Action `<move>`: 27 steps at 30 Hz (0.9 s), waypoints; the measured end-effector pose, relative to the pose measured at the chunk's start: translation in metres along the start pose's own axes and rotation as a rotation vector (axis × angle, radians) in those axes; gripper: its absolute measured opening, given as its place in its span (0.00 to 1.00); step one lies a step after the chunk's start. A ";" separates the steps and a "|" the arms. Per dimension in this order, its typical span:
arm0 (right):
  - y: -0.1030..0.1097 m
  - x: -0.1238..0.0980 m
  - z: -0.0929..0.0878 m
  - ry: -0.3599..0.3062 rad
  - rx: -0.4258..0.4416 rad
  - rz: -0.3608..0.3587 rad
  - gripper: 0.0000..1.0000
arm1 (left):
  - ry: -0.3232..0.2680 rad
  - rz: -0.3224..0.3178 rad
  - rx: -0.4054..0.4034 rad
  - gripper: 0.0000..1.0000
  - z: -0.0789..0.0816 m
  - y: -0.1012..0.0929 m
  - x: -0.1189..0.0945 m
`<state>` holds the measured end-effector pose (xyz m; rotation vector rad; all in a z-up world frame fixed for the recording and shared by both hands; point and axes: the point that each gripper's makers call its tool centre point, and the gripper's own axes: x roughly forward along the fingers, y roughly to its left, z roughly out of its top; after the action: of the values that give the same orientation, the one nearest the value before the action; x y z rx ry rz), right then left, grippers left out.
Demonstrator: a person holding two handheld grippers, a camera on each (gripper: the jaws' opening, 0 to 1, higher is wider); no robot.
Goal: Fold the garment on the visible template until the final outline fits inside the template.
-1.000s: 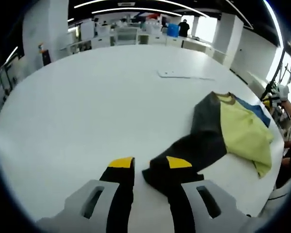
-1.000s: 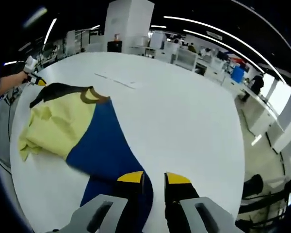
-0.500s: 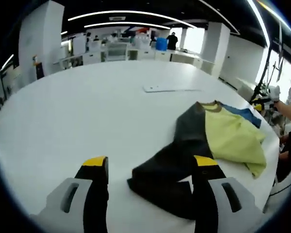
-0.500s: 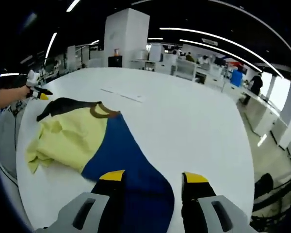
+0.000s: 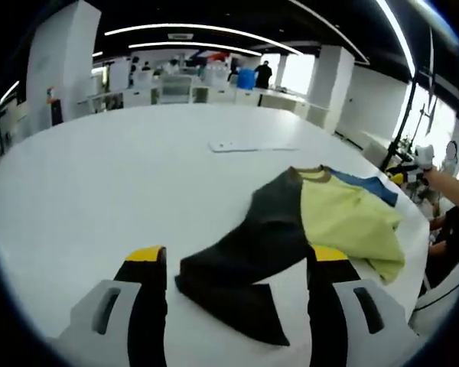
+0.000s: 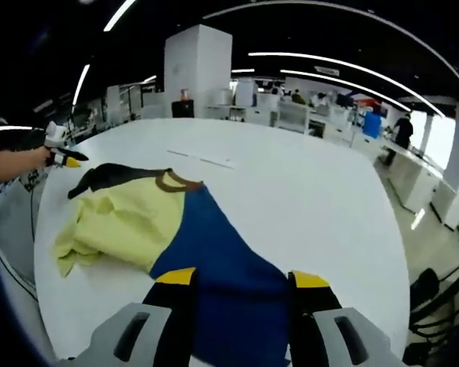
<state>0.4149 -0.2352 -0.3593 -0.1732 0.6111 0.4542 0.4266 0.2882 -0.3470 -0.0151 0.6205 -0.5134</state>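
Yellow-tipped black jaws of the left gripper (image 5: 235, 261) stand spread wide apart, grasping nothing; the dark charcoal sleeve end (image 5: 229, 287) of the garment lies on the table between them, touching neither jaw as far as can be seen. Right gripper (image 6: 243, 281), same build, jaws likewise released and apart, with the blue sleeve (image 6: 229, 287) lying flat between them.

Item: one colour-block cloth garment (image 5: 321, 222), yellow body, one charcoal sleeve, one blue sleeve, brown collar (image 6: 170, 181). It lies crumpled near the table's rounded edge on the person's side, the yellow body bunched and partly folded over itself, both sleeves stretched outward toward the grippers.

Surface: large white round-edged table (image 5: 122, 176), bare and open over most of its span beyond the garment; wide free room on the far side and beyond each sleeve.

Further out on the table: a thin pale flat outline (image 5: 249, 145), possibly the template, well apart from the garment.

At the table's edge: a gloved hand (image 5: 424, 157) holding the other gripper, seen from the left gripper view.

Background: white pillar (image 6: 197, 69), desks, a blue bin (image 5: 247, 78), a standing person (image 5: 263, 74), ceiling light strips.
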 end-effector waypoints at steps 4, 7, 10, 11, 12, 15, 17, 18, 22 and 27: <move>0.005 -0.004 0.002 -0.023 0.008 0.005 0.43 | -0.023 -0.029 -0.015 0.70 0.003 -0.013 0.000; 0.010 -0.007 0.003 -0.038 0.012 0.011 0.42 | -0.036 -0.043 -0.018 0.69 0.004 -0.022 0.000; 0.018 -0.009 0.004 -0.048 0.007 0.025 0.40 | -0.045 -0.064 -0.023 0.68 0.003 -0.033 0.001; 0.021 -0.009 0.005 -0.052 0.007 0.032 0.40 | -0.042 -0.071 -0.023 0.68 0.001 -0.037 0.001; 0.025 -0.011 0.006 -0.058 0.008 0.040 0.39 | -0.039 -0.080 -0.022 0.67 0.000 -0.041 0.001; 0.032 -0.013 0.007 -0.078 0.014 0.053 0.38 | -0.041 -0.104 -0.039 0.66 -0.002 -0.051 0.001; 0.038 -0.013 0.005 -0.083 0.020 0.063 0.37 | -0.051 -0.116 -0.039 0.66 -0.001 -0.058 0.000; 0.039 -0.013 0.005 -0.083 0.019 0.064 0.37 | -0.055 -0.121 -0.040 0.66 -0.001 -0.061 0.000; 0.052 -0.013 0.001 -0.088 0.018 0.087 0.36 | -0.061 -0.152 -0.037 0.65 -0.003 -0.076 0.000; 0.069 -0.013 -0.003 -0.090 0.017 0.121 0.34 | -0.066 -0.183 -0.036 0.64 -0.007 -0.092 -0.002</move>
<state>0.3720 -0.1792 -0.3555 -0.0997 0.5385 0.5707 0.3791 0.2096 -0.3367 -0.1237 0.5670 -0.6761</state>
